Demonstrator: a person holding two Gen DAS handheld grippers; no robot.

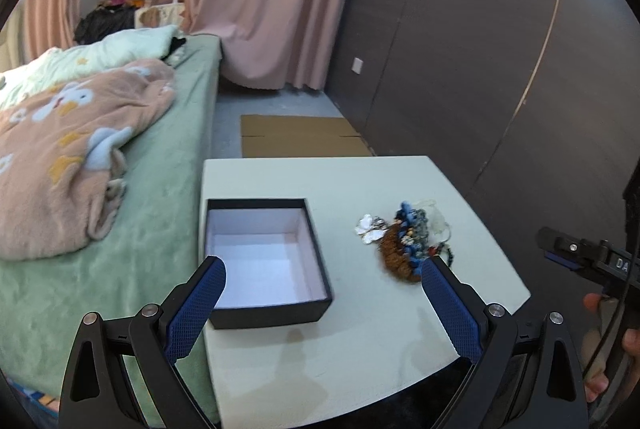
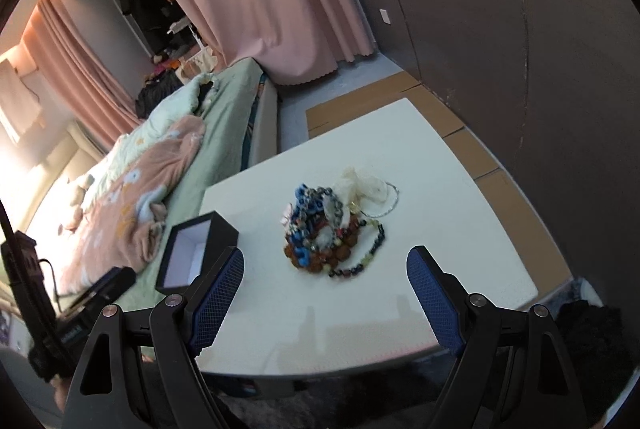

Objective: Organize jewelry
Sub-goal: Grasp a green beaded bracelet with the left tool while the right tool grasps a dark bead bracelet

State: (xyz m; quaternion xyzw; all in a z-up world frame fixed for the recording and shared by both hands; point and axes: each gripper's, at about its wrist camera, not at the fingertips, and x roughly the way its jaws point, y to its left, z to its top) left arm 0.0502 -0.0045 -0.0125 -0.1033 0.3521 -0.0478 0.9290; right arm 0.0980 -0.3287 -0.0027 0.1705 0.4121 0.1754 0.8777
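In the left wrist view the left gripper (image 1: pixel 322 267) hovers wide open and empty over the white table (image 1: pixel 360 333), its right fingertip hiding the near edge of the tangled jewelry pile (image 1: pixel 404 239) beside the open black box (image 1: pixel 264 261). In the right wrist view the right gripper (image 2: pixel 326 259) hangs spread and empty just short of the blurred bead pile (image 2: pixel 334 229), its left finger covering a corner of the box (image 2: pixel 192 253).

My white bench (image 1: pixel 360 329) carries two things: an open black box (image 1: pixel 266 313) with a pale lining at nine o'clock, and a tangled heap of beaded jewelry (image 1: pixel 404 241) at three, well apart.
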